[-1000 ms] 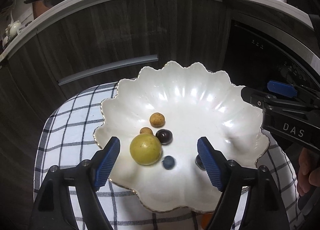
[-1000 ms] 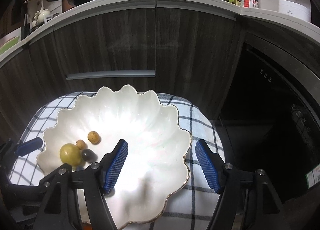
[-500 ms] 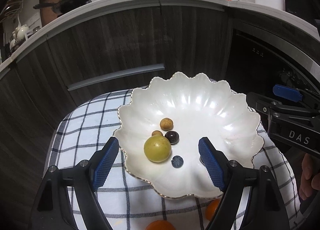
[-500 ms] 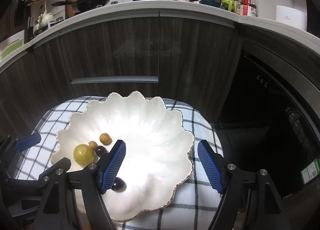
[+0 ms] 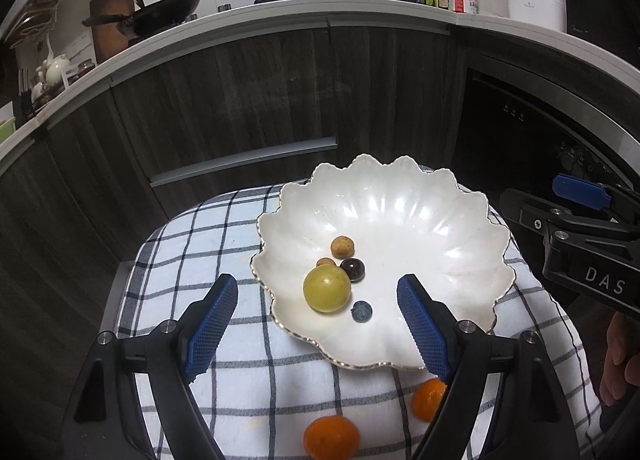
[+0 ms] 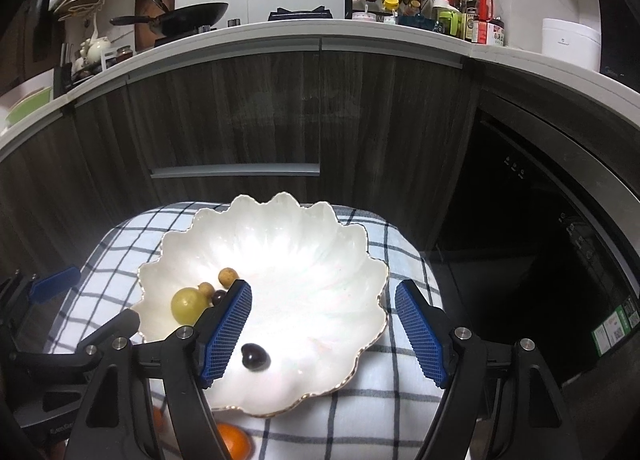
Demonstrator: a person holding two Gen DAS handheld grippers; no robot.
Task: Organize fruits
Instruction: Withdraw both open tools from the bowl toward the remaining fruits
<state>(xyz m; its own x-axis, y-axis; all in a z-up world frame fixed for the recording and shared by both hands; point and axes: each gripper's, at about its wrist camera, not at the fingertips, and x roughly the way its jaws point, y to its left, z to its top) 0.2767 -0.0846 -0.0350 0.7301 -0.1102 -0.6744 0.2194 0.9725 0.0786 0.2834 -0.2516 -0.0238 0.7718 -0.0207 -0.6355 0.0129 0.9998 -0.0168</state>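
While both grippers — left gripper (image 5: 318, 324) and right gripper (image 6: 324, 334) — hover with jaws apart and empty, small fruits sit clustered in the scalloped bowl (image 5: 440, 195), probably gathered there; two oranges (image 5: 331, 438) wait on the checked cloth (image 5: 208, 244) just beside it.

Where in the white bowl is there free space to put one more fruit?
The bowl's far and right side is bare, beyond the brown fruit. The near-left is crowded around the green fruit, and a dark fruit lies near the front.
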